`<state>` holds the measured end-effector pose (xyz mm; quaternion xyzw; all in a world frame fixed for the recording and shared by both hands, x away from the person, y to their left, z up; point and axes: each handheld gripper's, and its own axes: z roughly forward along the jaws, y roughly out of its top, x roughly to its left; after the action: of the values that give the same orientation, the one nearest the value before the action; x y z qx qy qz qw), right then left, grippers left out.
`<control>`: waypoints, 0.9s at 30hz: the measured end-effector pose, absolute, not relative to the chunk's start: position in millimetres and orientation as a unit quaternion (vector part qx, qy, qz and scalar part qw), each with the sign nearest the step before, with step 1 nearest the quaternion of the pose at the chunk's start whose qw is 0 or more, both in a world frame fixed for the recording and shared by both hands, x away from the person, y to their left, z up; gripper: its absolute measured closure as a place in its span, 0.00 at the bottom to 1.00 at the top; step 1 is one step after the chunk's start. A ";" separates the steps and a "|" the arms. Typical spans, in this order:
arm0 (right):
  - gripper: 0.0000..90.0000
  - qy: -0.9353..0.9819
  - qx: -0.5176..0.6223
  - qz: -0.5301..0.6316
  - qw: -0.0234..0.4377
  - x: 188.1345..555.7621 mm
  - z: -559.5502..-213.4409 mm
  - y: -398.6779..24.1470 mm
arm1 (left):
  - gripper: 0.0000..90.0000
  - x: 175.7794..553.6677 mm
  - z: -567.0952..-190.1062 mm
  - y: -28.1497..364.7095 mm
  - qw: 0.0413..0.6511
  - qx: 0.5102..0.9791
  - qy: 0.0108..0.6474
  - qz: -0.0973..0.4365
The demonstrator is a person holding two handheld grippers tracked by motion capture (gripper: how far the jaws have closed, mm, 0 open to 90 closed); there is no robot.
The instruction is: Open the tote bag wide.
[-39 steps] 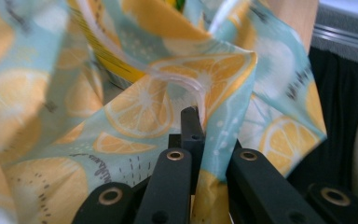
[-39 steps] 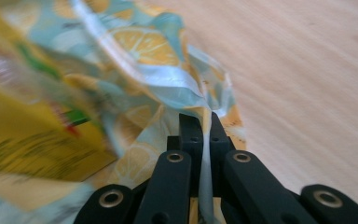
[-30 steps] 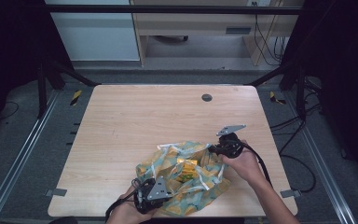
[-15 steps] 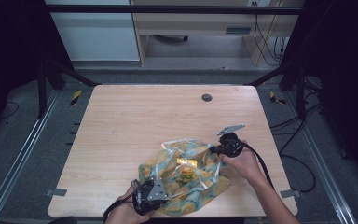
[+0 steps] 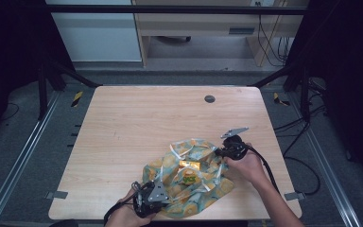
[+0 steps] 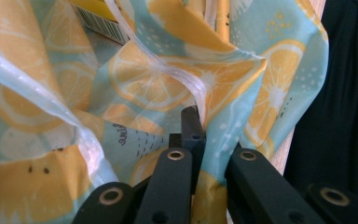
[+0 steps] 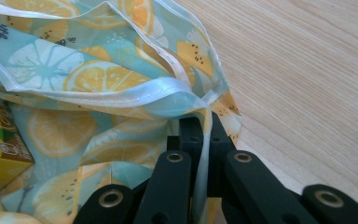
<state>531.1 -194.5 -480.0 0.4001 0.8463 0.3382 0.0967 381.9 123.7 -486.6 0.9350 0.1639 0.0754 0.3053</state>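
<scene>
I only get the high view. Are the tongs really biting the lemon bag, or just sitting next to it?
Observer: Biting. In the left gripper view, the left tongs are shut on the lemon bag.
Operator: And the other ones?
Observer: The right tongs pinch the bag's edge, beside its pale trim.
Operator: What's inside?
Observer: A yellow box; the left gripper view shows a barcode on it.

The left gripper (image 6: 204, 140) has its black jaws pinched on a fold of pale-blue, orange-slice-patterned plastic bag (image 6: 158, 79), with a yellow barcoded box (image 6: 98, 18) inside.
</scene>
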 end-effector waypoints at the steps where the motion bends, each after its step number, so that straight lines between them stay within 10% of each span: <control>1: 1.00 0.847 0.398 0.339 0.099 531.4 -481.1 -194.7 | 0.98 381.8 -486.5 123.8 0.305 0.935 0.164 0.075; 8: 0.96 0.846 0.403 0.334 0.101 531.4 -483.8 -196.5 | 0.95 381.3 -485.2 125.5 0.311 0.932 0.167 0.080; 18: 0.48 0.818 0.386 0.403 0.140 503.5 -443.8 -208.5 | 0.60 381.1 -464.5 130.8 0.387 0.892 0.200 0.117; 27: 0.38 0.804 0.377 0.434 0.152 483.8 -424.3 -219.2 | 0.47 383.6 -447.0 138.1 0.413 0.875 0.214 0.130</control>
<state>483.8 -219.2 -424.3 0.3771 0.8041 0.4338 0.1518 383.6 138.1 -447.0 0.8755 0.2142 0.1296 0.4134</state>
